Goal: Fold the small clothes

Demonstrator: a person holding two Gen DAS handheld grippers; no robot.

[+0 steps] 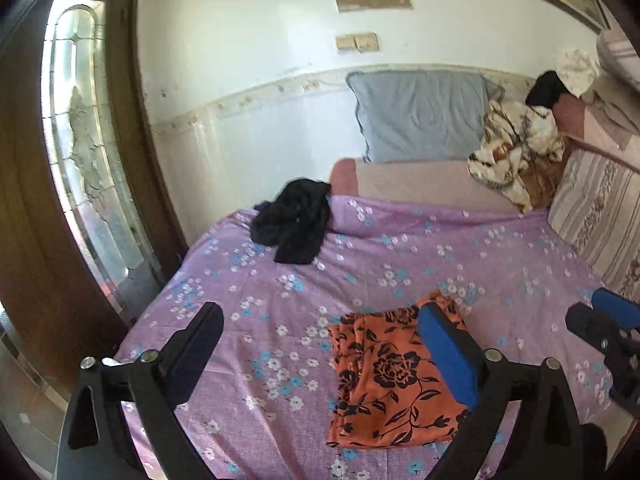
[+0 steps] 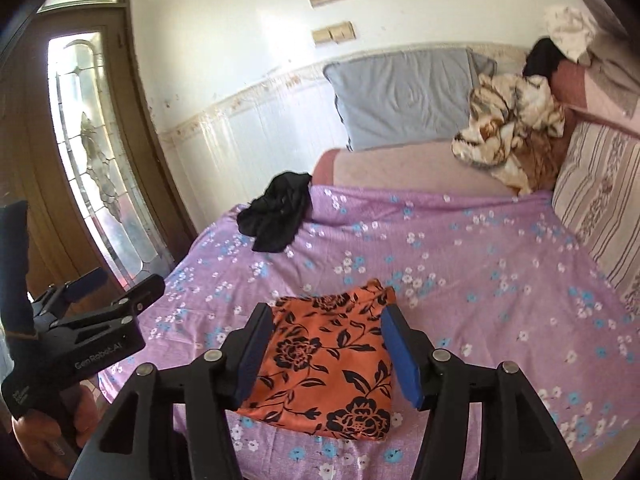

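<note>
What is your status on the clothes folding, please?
Left gripper and right gripper open, empty. Orange floral garment folded on purple sheet. Black garment crumpled, unfolded. Nothing blocking.

Bright daylight pours through the frosted glass door (image 1: 80,152) on the left, washing out its pane and glaring off the white wall (image 2: 248,40), while both fisheye views bend straight lines, darken toward the round corners, and smear slightly at the far right edge.
</note>
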